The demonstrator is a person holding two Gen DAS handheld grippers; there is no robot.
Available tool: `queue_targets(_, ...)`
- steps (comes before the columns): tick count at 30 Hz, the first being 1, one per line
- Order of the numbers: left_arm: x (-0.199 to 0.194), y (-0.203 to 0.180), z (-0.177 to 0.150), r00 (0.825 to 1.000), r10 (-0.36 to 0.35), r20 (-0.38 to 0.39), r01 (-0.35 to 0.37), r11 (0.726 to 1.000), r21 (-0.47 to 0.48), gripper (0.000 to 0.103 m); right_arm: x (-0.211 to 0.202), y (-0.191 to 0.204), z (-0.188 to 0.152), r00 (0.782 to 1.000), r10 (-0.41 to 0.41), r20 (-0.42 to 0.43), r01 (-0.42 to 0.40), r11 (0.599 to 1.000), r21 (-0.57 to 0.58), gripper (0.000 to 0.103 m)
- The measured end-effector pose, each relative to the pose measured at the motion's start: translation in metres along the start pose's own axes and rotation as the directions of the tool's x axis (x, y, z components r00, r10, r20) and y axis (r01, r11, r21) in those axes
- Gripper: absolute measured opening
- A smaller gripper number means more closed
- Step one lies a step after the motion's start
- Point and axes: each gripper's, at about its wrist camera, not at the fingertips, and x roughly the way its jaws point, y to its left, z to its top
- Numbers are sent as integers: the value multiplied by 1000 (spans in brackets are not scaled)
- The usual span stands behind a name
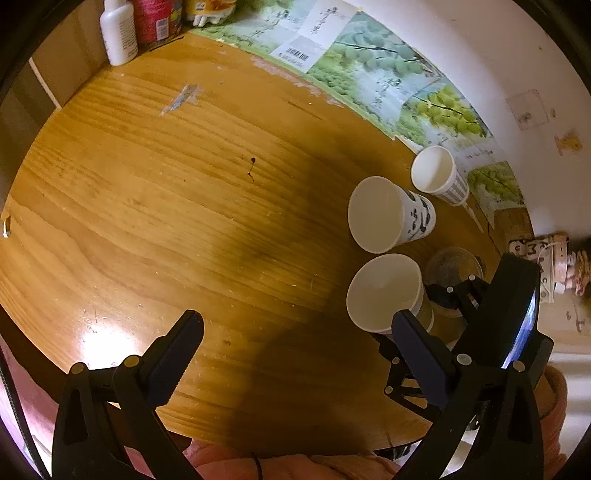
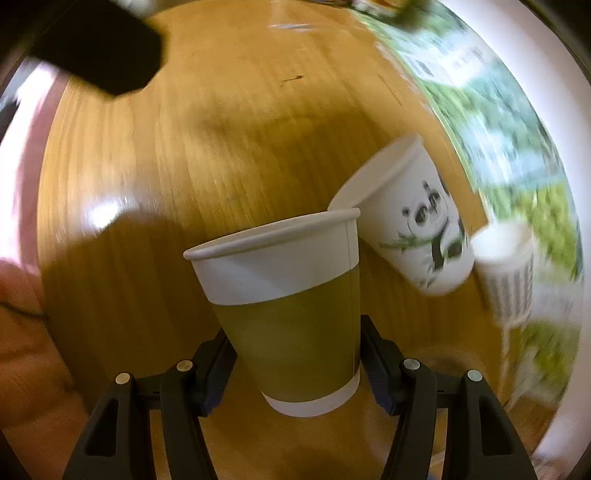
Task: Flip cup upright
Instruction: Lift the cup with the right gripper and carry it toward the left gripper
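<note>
My right gripper (image 2: 295,354) is shut on a green-and-white paper cup (image 2: 291,306), gripping its lower body; the cup is upright with its mouth up, held just above the wooden table (image 2: 184,166). The same cup shows in the left wrist view (image 1: 386,291), with the right gripper behind it. A panda-print cup (image 2: 417,221) and a striped cup (image 2: 506,266) stand upright beyond it; they also show in the left wrist view as the panda cup (image 1: 388,214) and the striped cup (image 1: 437,179). My left gripper (image 1: 295,350) is open and empty over the table's near edge.
A clear glass object (image 1: 452,266) stands behind the held cup. A printed poster (image 1: 369,74) lies along the table's far side. A white bottle (image 1: 118,31) and a red can (image 1: 155,20) stand at the far left corner.
</note>
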Motion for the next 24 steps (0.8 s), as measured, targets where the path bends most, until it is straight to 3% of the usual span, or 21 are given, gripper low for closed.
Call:
queue_targets(4, -5, -7, -5, 1000, 0, 10, -1, 999, 38, 101, -6, -4, -9, 999, 45, 20, -47, 988, 147, 63)
queue_targets(13, -18, -31, -24, 999, 15, 44, -21, 991, 133, 101, -25, -3, -51, 984, 142, 109, -175, 895, 410, 63)
queue_targets(18, -26, -50, -47, 998, 22, 53, -31, 984, 177, 101, -35, 1, -83, 974, 157, 163, -222, 812, 540, 63)
queue_targets(24, -32, -69, -77, 996, 44, 75, -61, 969, 239, 101, -43, 7, -118, 956, 191, 222, -293, 667, 685, 63)
